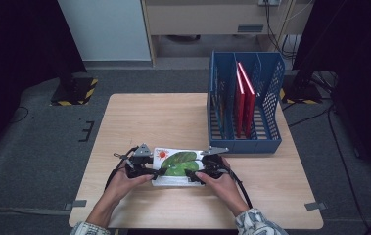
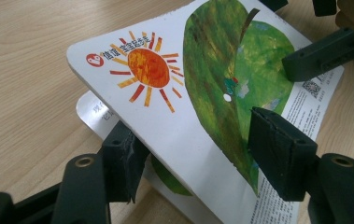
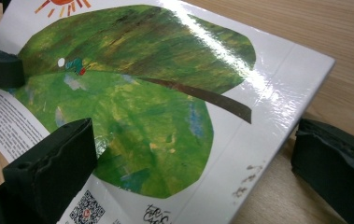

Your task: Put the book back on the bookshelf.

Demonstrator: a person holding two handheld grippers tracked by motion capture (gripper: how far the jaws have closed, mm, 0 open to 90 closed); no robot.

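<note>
Fingers straddle the tilted leaf-covered book.

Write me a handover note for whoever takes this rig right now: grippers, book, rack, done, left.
Left gripper: jaws straddle the picture book at its sun-printed end, one above the cover, one below; a firm grip can't be confirmed.
Right gripper: jaws straddle the other end; the far jaw stands clear of the edge.
Book: near table edge, cover partly lifted off the page below.
Blue file rack: back right, red books standing in it.
Done: both grippers at the book.
Left: probably close it, grip, slot it into the rack.
</note>
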